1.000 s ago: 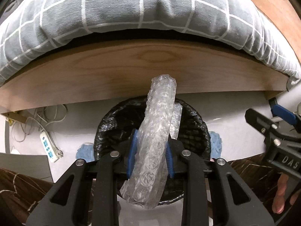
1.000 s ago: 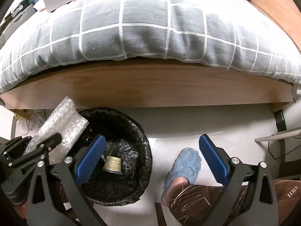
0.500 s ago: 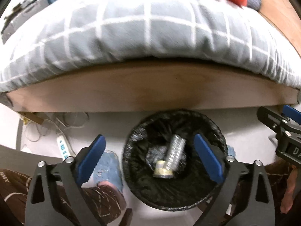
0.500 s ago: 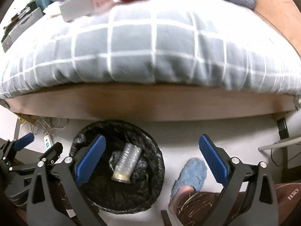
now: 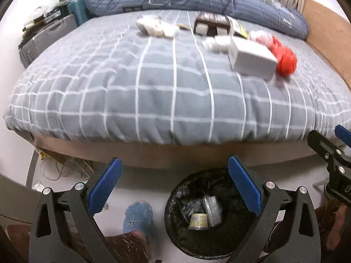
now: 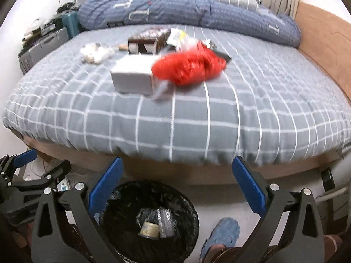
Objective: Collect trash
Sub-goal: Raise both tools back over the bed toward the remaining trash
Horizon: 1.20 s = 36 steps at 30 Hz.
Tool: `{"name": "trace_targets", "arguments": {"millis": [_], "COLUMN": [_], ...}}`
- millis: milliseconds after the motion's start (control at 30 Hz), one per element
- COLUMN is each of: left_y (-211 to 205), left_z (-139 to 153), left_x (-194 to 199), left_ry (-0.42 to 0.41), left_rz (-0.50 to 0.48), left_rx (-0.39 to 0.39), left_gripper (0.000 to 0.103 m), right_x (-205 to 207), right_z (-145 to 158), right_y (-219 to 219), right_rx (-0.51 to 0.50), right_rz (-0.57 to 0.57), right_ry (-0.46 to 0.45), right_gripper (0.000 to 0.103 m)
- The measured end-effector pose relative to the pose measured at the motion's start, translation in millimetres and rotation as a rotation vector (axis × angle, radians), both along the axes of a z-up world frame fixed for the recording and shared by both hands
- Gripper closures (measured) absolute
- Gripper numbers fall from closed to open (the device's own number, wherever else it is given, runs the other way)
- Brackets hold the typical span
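A black-lined trash bin [image 5: 175,230] stands on the floor by the bed; it also shows in the right wrist view [image 6: 122,199]. Inside lie a bubble-wrap roll [image 5: 211,208] and a small tan cup [image 5: 197,220]. On the grey checked bed [image 5: 175,92] lie a white box [image 5: 252,59], a red bag [image 5: 285,59], a brown carton [image 5: 210,24] and crumpled white paper [image 5: 158,27]. My left gripper [image 5: 174,184] is open and empty above the bin. My right gripper [image 6: 176,186] is open and empty beside it.
A blue duvet [image 6: 188,8] lies at the back of the bed. Suitcases [image 5: 46,37] stand at the left. Cables [image 5: 59,171] lie on the floor under the bed edge. My slippered feet [image 5: 138,217] stand next to the bin. A wooden headboard [image 6: 324,50] runs along the right.
My left gripper opened and dropped the bubble-wrap roll into the bin. Both grippers then rose and tilted up, bringing the bed top and its items into view.
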<state>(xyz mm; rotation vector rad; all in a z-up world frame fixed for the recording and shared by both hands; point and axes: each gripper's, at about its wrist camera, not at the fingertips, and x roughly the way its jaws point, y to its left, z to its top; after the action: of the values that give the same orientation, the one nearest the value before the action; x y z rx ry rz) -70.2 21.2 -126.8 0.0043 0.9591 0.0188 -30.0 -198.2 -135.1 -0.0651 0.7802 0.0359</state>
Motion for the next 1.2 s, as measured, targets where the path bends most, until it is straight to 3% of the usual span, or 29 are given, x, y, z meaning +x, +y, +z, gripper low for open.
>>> {"name": "trace_targets", "arguments": {"millis": [567,833,1200], "left_y": [33,57,59], "left_z": [55,49,45], "left_x": [62,125,206], "left_ry": [-0.115,-0.112,-0.114], "left_rz": [0.055,0.094,0.085], "left_rx": [0.005,-0.031,-0.013], "left_gripper": [0.007,0.007,0.007], "right_x": [38,79,125], "right_z": [42,33,19], "right_y": [33,46,71], "right_rx": [0.054,0.078,0.063], "right_rz": [0.047,0.052,0.054], "right_ry": [-0.083,-0.044,-0.018], "right_gripper": [0.008,0.008,0.008]}}
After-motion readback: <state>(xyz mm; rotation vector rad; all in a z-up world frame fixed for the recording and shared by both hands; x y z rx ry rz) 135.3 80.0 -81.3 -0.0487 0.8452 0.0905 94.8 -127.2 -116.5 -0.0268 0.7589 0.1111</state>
